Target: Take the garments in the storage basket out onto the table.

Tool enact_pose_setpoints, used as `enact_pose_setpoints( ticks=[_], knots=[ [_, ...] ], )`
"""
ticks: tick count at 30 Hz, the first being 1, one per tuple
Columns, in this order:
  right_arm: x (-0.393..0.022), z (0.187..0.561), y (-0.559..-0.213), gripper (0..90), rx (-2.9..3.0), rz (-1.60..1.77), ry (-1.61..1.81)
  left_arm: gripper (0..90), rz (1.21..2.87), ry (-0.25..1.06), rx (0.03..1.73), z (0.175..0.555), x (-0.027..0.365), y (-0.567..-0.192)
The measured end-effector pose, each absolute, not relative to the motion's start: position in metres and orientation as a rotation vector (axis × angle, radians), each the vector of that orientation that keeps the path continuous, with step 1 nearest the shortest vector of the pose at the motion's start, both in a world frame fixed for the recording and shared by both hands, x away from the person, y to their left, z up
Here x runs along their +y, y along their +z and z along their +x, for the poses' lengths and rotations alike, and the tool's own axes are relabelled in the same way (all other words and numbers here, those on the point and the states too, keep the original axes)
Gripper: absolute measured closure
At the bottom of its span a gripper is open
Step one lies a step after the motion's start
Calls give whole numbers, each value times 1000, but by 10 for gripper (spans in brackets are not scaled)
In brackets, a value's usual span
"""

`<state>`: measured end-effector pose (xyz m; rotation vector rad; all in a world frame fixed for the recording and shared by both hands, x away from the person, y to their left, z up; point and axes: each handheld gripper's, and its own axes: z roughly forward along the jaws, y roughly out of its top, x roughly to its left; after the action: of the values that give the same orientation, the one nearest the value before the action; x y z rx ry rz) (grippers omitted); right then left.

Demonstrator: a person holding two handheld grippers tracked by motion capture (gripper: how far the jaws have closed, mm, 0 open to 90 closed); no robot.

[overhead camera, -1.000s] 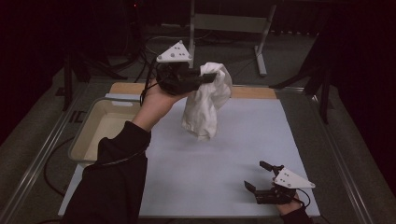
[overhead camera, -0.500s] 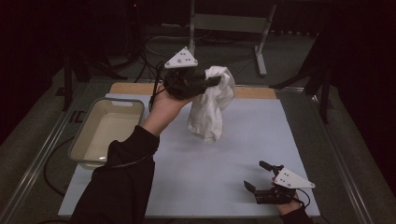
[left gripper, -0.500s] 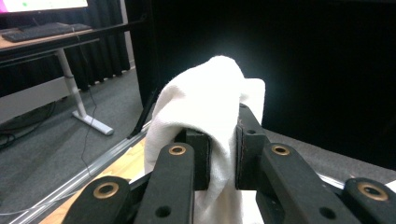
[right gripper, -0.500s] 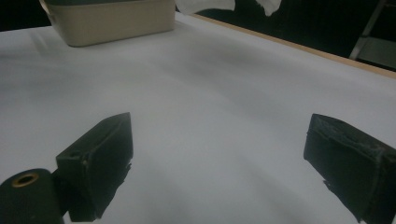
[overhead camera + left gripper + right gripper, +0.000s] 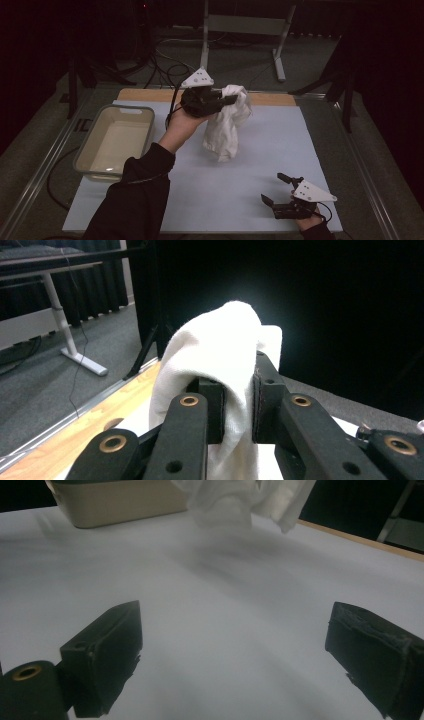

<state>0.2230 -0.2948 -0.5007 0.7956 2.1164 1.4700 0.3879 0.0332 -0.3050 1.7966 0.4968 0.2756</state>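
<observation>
A white cloth [image 5: 227, 125] hangs from my left gripper [image 5: 231, 99], which is held up over the far middle of the pale blue mat [image 5: 260, 170]. In the left gripper view the jaws are shut on a fold of the cloth [image 5: 220, 355], which bulges over their tips. The cloth's lower end hangs just above the mat, or brushes it. My right gripper [image 5: 281, 189] rests low near the mat's front right corner, open, with nothing between its fingers. In the right gripper view the hanging cloth [image 5: 235, 500] is at the top, blurred.
A beige plastic tub [image 5: 116, 140] stands at the left edge of the mat, seen also as the tub [image 5: 115, 500] in the right gripper view. A wooden strip [image 5: 270, 99] runs along the table's far edge. Metal stand legs [image 5: 280, 55] and cables lie on the floor beyond.
My left gripper has come down and moved right with the cloth, whose lower end is now nearer the mat. The right gripper has stayed where it was.
</observation>
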Motion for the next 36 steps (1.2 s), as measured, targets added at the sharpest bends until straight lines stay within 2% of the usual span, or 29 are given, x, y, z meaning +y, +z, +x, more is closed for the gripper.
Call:
enact_pose_setpoints(
  ticks=[19, 23, 25, 27, 28, 29, 30, 33, 36],
  knots=[
    [-295, 222, -501, 83, 2121, 795, 1469, 800, 1822, 208, 588, 397, 23, -360],
    [-296, 223, -501, 83, 2116, 793, 1470, 765, 1862, 211, 594, 398, 20, -374],
    [-296, 222, -501, 83, 2120, 801, 1472, 686, 1879, 227, 617, 398, 18, -380],
    [-296, 222, -501, 83, 2123, 800, 1468, 541, 1888, 215, 631, 398, 17, -384],
    [-296, 222, -501, 83, 2123, 800, 1468, 541, 1908, 214, 642, 399, 16, -388],
    [-296, 222, -501, 83, 2124, 799, 1469, 448, 1935, 225, 651, 399, 15, -392],
    [-296, 222, -501, 83, 2122, 800, 1472, 298, 1962, 236, 656, 399, 13, -397],
    [-296, 222, -501, 83, 2126, 796, 1470, 112, 2022, 229, 661, 398, 11, -406],
    [-296, 223, -502, 83, 2125, 796, 1468, 16, 2096, 248, 666, 399, 8, -410]
  ],
)
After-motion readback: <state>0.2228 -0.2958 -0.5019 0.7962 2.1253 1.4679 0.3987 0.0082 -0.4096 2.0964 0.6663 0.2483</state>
